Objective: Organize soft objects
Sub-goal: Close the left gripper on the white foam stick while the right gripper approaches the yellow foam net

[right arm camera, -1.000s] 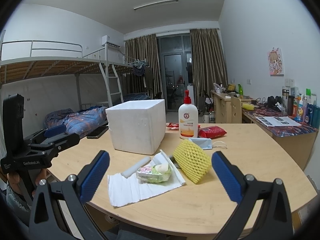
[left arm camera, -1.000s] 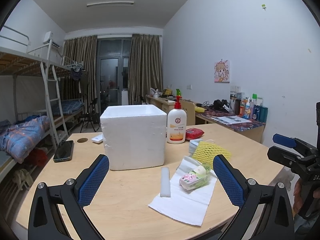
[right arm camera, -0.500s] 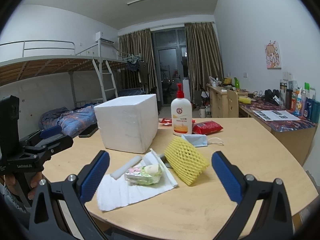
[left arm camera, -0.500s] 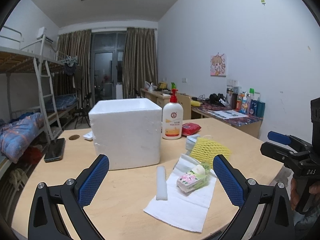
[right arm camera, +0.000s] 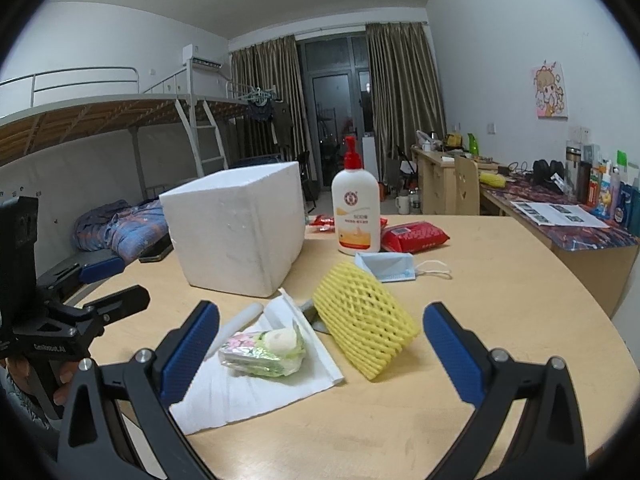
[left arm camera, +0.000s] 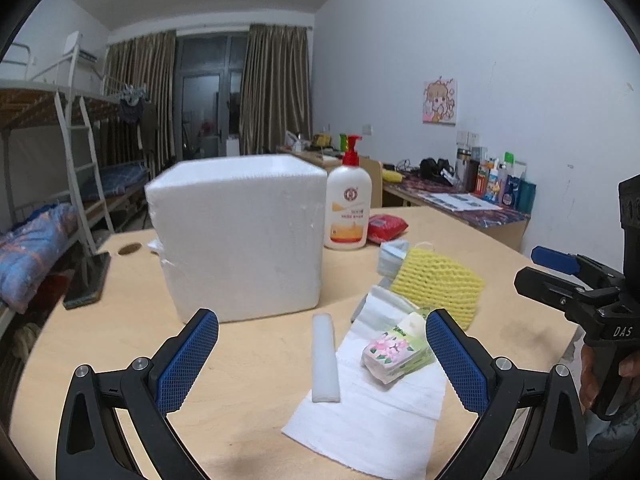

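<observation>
**Foam, tissue and netting wait in front of two wide-spread grippers**

Styrofoam box (left arm camera: 240, 236) fills the centre of the left wrist view, and it looks like the place the soft things are meant to go. The left gripper (left arm camera: 322, 364) hangs above the table (left arm camera: 248, 420) with its blue pads spread wide and nothing between them. Framed in that gap at lower centre are the white foam stick (left arm camera: 325, 358) and the flowered tissue pack (left arm camera: 394, 354), both lying on a white paper towel (left arm camera: 372, 420). The right gripper (right arm camera: 320, 350) is likewise spread and empty. The yellow foam net (right arm camera: 362, 324) sits tilted between its pads, and the tissue pack lies towards the left pad.

The first pick seems not yet begun. For a clean grasp, I would centre one item between the pads, come down low and close gently, since foam and netting will squash.

Room is ample at the frame's right, over bare tabletop. To the upper centre, the lotion bottle (right arm camera: 356, 208), red packet (right arm camera: 414, 236) and face mask (right arm camera: 386, 266) crowd the box's far side. The towel's lower corner nears the table's rim, so dragging may pull it off.
</observation>
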### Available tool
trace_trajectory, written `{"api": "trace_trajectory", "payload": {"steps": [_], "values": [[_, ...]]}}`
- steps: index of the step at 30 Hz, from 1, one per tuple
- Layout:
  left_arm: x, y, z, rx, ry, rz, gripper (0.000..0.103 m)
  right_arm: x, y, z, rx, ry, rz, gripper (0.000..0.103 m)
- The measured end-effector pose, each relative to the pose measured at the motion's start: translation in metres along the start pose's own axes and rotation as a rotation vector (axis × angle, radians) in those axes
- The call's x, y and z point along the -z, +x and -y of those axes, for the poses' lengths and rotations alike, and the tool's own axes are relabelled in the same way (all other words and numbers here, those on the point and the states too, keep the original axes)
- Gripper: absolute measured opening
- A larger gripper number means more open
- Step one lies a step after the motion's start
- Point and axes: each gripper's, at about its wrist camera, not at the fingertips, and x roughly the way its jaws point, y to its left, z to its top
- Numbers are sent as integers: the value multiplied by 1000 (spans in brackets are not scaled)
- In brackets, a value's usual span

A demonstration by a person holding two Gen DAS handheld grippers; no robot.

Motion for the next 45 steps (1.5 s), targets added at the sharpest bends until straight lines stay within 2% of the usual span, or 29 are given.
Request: {"api": "trace_trajectory", "payload": {"steps": [16,23,25,30,35,45], "values": [[11,69,-4,6,-24,-183,103,7,44,28,22,52,-126,103],[14,99,-9,-27,-30,-269,102,6,53,32,27,44,-155,103],[14,105,-12,-42,-46,-290,99,6,57,32,29,40,-161,103],[16,126,-14,-36,-72,-378,85,6,64,35,30,42,-179,103],[19,134,-11,-39,-79,-416,71,6,73,39,36,46,-205,103],[18,137,-1,-70,-38,-430,48,6,81,39,31,39,-221,103]]}}
